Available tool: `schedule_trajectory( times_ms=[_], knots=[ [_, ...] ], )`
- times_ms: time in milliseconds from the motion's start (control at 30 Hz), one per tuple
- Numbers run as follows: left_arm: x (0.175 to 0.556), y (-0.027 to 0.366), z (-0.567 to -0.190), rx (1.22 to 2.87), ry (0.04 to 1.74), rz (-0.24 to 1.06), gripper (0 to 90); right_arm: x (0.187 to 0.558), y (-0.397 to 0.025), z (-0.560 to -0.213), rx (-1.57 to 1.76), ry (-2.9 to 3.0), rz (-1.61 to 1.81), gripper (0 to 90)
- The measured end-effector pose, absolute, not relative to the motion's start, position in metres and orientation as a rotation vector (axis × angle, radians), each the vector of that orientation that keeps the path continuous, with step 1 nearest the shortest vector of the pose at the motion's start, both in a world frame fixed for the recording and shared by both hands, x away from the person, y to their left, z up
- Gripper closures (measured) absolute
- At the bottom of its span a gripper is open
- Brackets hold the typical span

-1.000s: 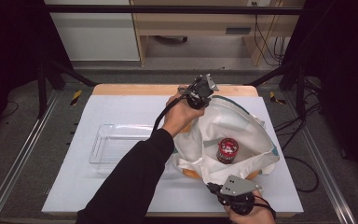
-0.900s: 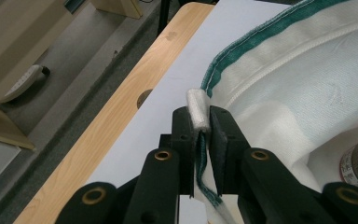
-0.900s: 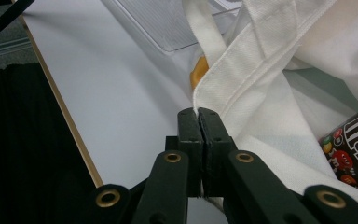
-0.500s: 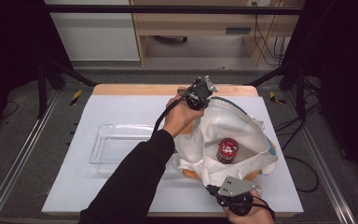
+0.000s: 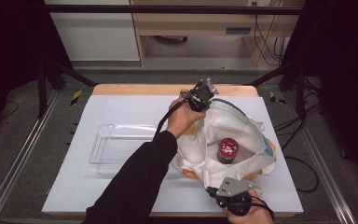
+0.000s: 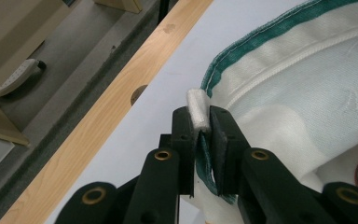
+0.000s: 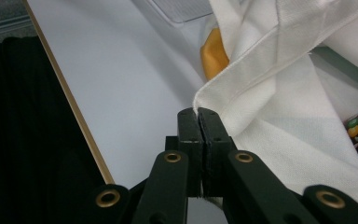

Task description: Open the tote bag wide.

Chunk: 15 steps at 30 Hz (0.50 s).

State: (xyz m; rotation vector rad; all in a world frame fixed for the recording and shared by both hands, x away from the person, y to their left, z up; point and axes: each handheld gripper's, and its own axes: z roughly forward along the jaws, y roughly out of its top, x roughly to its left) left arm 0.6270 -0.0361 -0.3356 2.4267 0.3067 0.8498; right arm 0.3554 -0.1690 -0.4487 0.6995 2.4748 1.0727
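Cloth bag (image 5: 235, 133): on the worktop (image 5: 121, 112), mouth held open. Your left hand-held gripper (image 5: 200, 95) pinches its far rim; your right hand-held gripper (image 5: 223, 196) pinches its near rim. Red can (image 5: 227, 150) lies between them, nearer your right.

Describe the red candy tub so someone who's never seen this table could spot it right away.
Start at the white table and find the white cloth bag on its right half, held open by the two tongs. The candy tub sits inside the bag's mouth: a small round red container, the only red thing among white cloth.
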Motion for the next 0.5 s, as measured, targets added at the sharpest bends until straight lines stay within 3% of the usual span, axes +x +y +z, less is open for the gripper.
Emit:
schedule_trajectory(
  times_ms=[500],
  knots=[
    [0.63,-0.039,-0.351,2.448,0.286,0.83,80.9,0.357,-0.169,-0.453,0.724,2.492,1.051,89.2]
  ],
)
